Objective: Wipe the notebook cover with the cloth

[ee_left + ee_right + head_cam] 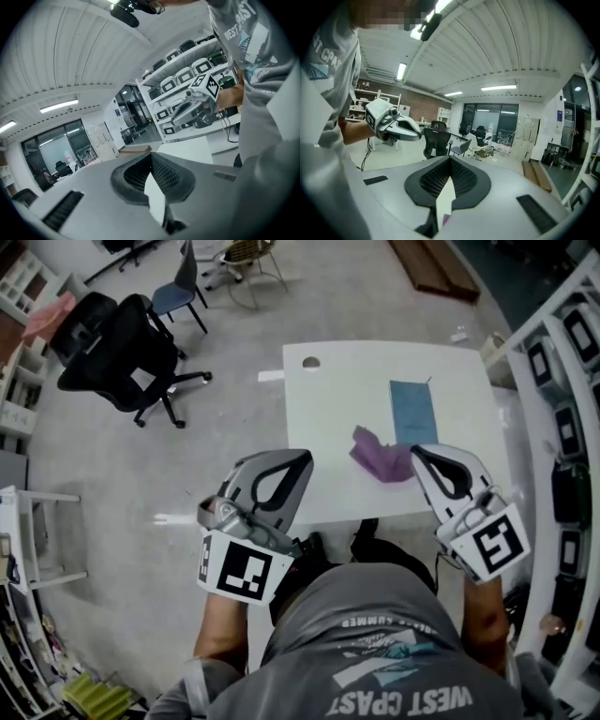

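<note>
A blue notebook (413, 412) lies flat on the white table (328, 418), right of its middle. Just in front of it sits a crumpled purple cloth (379, 457), free of both grippers. My right gripper (419, 452) is held up over the table's near right edge, its jaws shut with nothing between them (450, 159); a sliver of the purple cloth (445, 218) shows below them. My left gripper (302, 457) hangs at the near left edge, jaws shut and empty too (151, 155). Each gripper view shows the other gripper raised in the air.
A black office chair (122, 348) and a blue chair (178, 292) stand on the floor left of the table. White shelving with boxed devices (562, 381) runs along the right. The table has a cable hole (311, 362) at its far left. Planks (436, 266) lie beyond.
</note>
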The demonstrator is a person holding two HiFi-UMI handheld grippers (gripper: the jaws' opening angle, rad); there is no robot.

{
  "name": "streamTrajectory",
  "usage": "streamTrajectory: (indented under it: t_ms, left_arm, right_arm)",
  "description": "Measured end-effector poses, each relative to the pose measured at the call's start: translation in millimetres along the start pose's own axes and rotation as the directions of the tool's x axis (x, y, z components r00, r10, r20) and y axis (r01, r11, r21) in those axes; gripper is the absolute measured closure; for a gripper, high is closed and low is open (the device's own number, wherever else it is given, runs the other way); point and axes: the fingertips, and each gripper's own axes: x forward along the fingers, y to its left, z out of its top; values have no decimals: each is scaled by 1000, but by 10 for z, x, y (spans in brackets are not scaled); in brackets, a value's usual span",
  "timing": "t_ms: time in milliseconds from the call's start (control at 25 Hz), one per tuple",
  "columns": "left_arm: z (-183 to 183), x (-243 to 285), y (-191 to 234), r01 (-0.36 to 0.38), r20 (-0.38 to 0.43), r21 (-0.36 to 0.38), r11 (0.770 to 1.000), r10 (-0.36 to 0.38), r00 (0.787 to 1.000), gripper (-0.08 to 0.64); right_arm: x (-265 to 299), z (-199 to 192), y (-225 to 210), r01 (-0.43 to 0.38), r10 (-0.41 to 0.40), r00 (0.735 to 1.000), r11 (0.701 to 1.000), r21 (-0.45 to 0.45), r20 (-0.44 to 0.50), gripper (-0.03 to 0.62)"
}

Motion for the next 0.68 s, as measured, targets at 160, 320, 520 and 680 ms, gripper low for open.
streamTrajectory:
  t_ms: [160,320,520,680]
  left_arm:
    - [75,-98,-120,42,11,14,999,-43,999,557]
    - [82,-183,-181,74,29,21,997,-75,997,557]
    - [108,-245,-199,102,13,61,993,-103,995,557]
    - [144,-266,-268,117,24,62,991,-119,993,557]
  right_arm:
    - [-234,163,57,48,-47,999,999,-16,15,563]
    - [-428,219,102,105,-105,994,994,-24,12,563]
    - [-558,198,161,139,-139,990,990,-23,3,563]
    - [-630,140,206,152,-152,988,988,-12,-12,563]
